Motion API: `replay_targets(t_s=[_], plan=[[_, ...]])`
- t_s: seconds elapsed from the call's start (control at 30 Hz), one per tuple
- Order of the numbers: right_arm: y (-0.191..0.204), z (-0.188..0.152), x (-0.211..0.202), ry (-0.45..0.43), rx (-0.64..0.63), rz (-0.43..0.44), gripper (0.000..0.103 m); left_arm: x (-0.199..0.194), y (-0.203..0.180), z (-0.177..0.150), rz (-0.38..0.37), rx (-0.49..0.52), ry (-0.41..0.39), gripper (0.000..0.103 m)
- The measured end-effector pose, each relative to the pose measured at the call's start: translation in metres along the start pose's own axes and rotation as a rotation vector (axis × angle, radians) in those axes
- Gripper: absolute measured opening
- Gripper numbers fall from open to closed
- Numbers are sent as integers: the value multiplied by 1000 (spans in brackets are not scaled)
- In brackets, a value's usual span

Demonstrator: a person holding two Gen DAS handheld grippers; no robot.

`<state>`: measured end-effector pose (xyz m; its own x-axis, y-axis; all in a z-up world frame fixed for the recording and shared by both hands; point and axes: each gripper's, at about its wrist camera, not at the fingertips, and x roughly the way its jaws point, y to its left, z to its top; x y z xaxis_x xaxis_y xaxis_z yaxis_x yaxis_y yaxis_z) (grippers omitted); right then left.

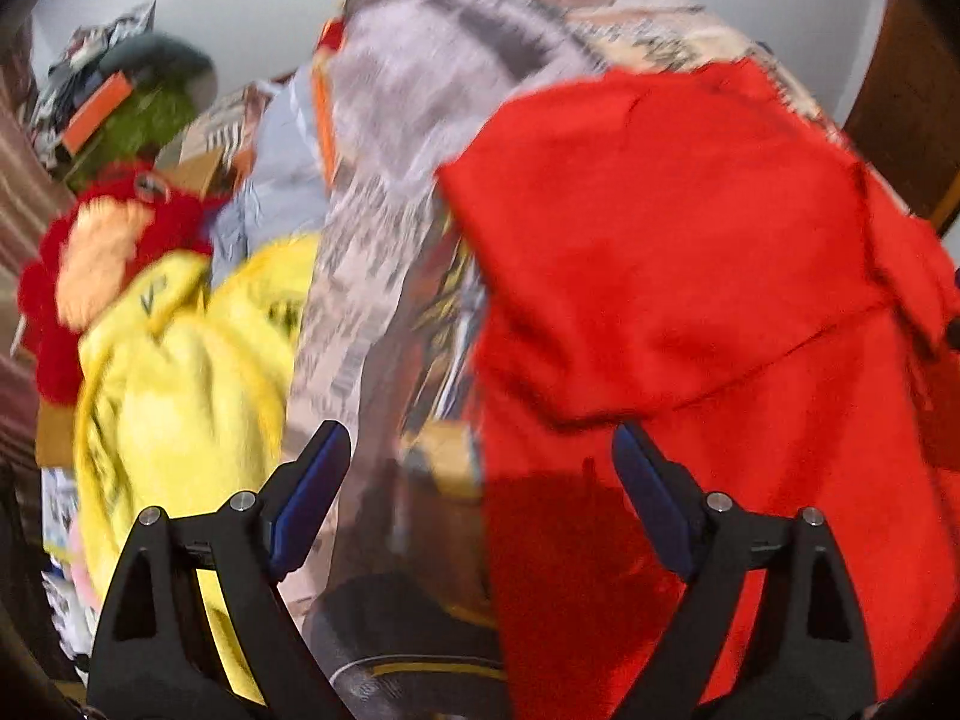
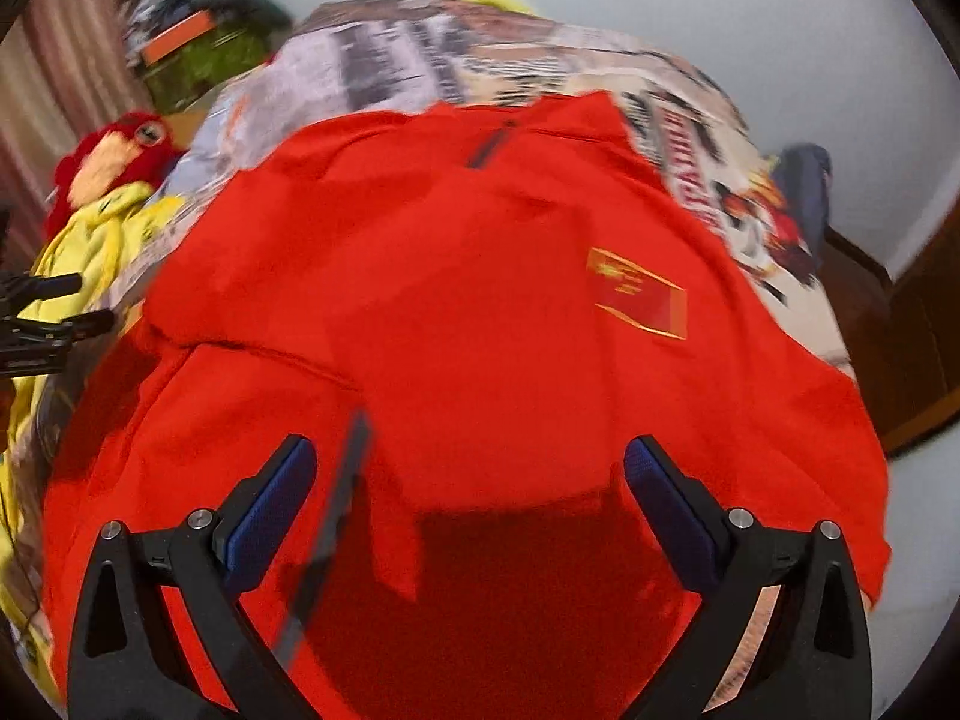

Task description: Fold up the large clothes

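Note:
A large red garment (image 2: 480, 300) with a dark zipper and a small gold-edged badge (image 2: 639, 294) lies spread on a bed with a printed cover (image 2: 468, 54). In the left wrist view the red garment (image 1: 690, 240) fills the right half, with a fold lying across it. My left gripper (image 1: 480, 450) is open and empty, above the garment's left edge. My right gripper (image 2: 468, 462) is open and empty, over the garment's near part. The left gripper also shows at the left edge of the right wrist view (image 2: 54, 312).
A yellow garment (image 1: 180, 372) lies crumpled left of the red one. A red plush toy (image 1: 108, 240) sits behind it. A cluttered pile with a green item (image 2: 198, 54) stands at the back left. A wooden bed frame (image 2: 912, 324) is at the right.

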<state>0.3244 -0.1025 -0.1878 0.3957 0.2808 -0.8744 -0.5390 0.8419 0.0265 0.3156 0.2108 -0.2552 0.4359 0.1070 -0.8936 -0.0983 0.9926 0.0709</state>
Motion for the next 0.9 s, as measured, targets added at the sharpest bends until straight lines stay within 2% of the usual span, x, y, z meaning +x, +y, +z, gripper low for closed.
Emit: replay_targets(t_s=[0.03, 0.1, 0.17, 0.23, 0.27, 0.3, 0.33, 0.47, 0.63, 0.8, 0.9], plan=[[7, 1, 4, 4, -24, -2, 92, 9, 3, -6, 1, -1, 14, 89], [21, 1, 18, 34, -74, -22, 72, 20, 5, -10, 9, 2, 25, 89], [26, 1, 32, 66, -95, -38, 61, 34, 6, -11, 11, -6, 38, 89], [24, 0, 32, 30, -83, -25, 57, 46, 8, -10, 10, -25, 50, 89], [22, 1, 30, 20, -80, -15, 44, 50, 8, -9, 14, -27, 49, 89], [21, 2, 27, 14, -74, -1, 21, 53, 6, -7, 24, -26, 43, 89], [20, 3, 24, 10, -66, -9, 12, 55, 5, -5, 25, -24, 35, 89], [8, 5, 8, -30, -38, -7, 7, 67, -4, 11, 10, -33, 40, 91], [-13, 21, -22, -134, 53, -2, 6, 73, -14, 29, -2, -61, 29, 91], [-55, 35, -50, -229, 187, -37, 6, 80, -9, 40, 101, -115, 18, 91], [-80, 33, -53, -237, 264, -56, 6, 76, 7, 40, 112, -192, -17, 91]])
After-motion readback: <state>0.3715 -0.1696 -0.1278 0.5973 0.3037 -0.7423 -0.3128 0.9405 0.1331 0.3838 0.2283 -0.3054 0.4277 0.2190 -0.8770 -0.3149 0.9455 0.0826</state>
